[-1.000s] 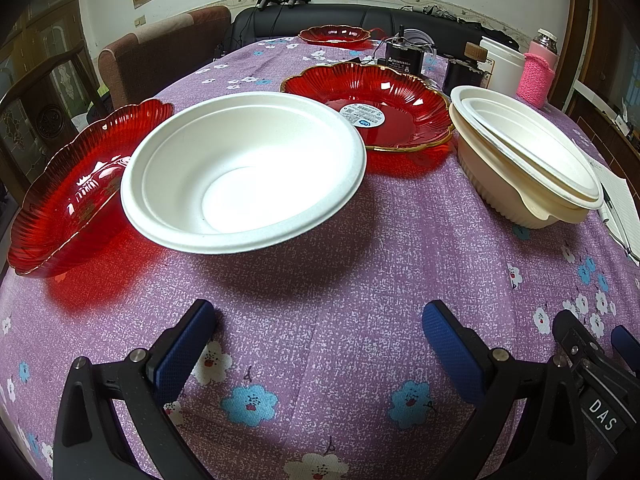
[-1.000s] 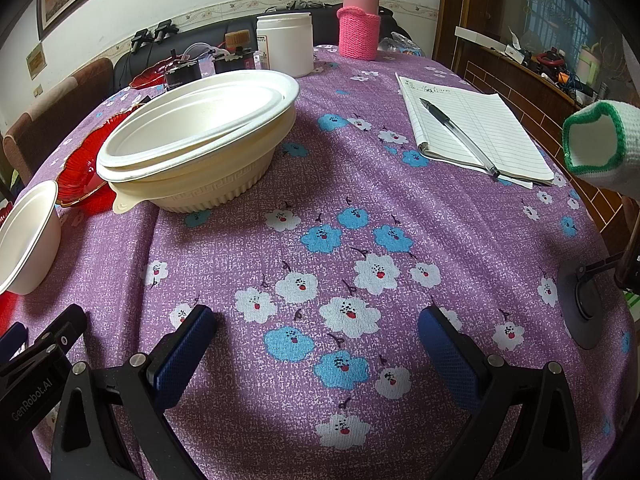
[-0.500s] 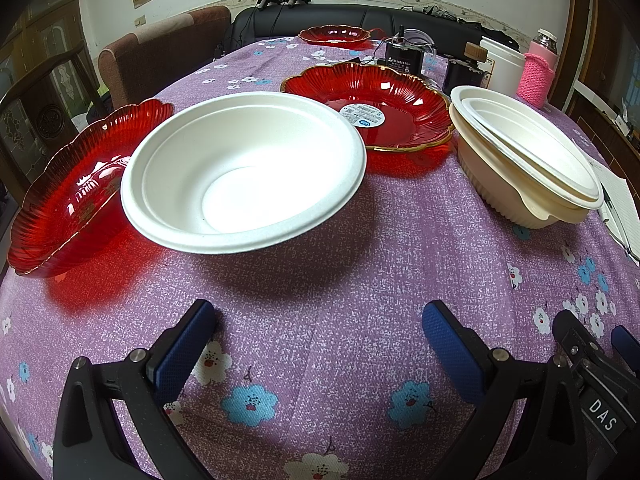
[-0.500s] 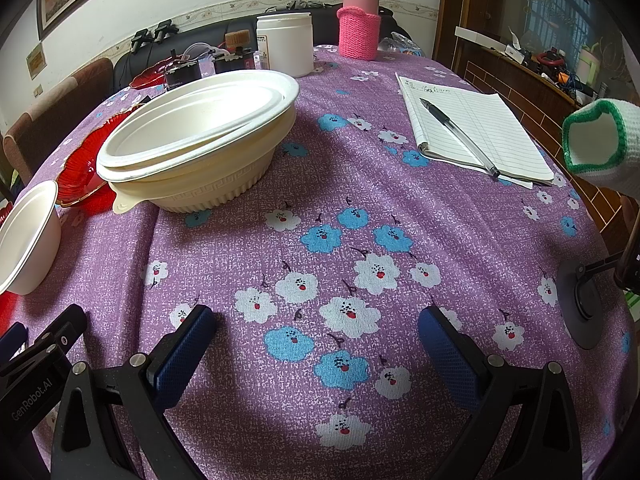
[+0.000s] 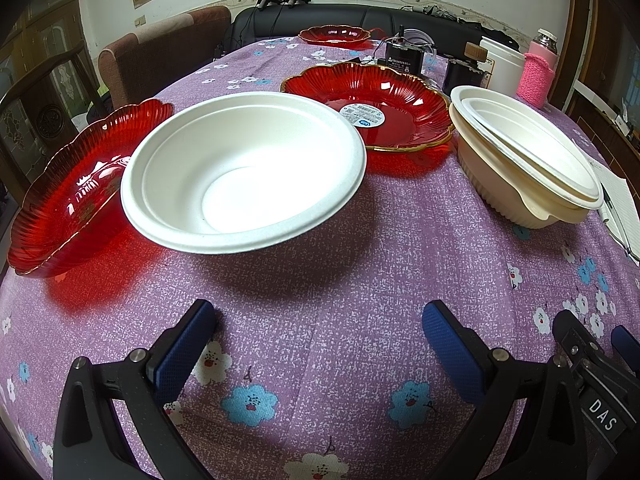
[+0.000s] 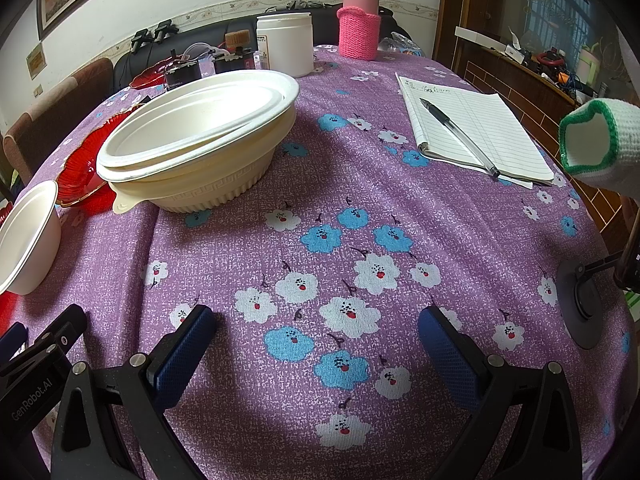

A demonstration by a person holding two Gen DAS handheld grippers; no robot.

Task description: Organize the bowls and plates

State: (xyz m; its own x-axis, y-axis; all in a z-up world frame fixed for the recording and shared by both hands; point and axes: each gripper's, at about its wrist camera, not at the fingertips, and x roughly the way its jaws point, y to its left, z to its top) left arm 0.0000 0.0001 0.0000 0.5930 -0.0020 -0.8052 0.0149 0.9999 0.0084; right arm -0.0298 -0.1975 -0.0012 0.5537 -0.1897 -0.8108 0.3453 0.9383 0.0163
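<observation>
Both my left gripper [image 5: 318, 340] and right gripper [image 6: 316, 340] gape empty; white paper bowl [image 5: 244, 172], red scalloped plates [image 5: 372, 108] remain unstacked.

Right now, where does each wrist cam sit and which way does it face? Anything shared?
Left wrist: low over the tablecloth, facing the white bowl between red plates; open left gripper in the foreground, the right gripper's edge at lower right.
Right wrist: low, facing the cream bowl stack and notebook; open right gripper, a gloved hand at right.
Shared: both bowls, the white jar, the pink-sleeved bottle.
</observation>
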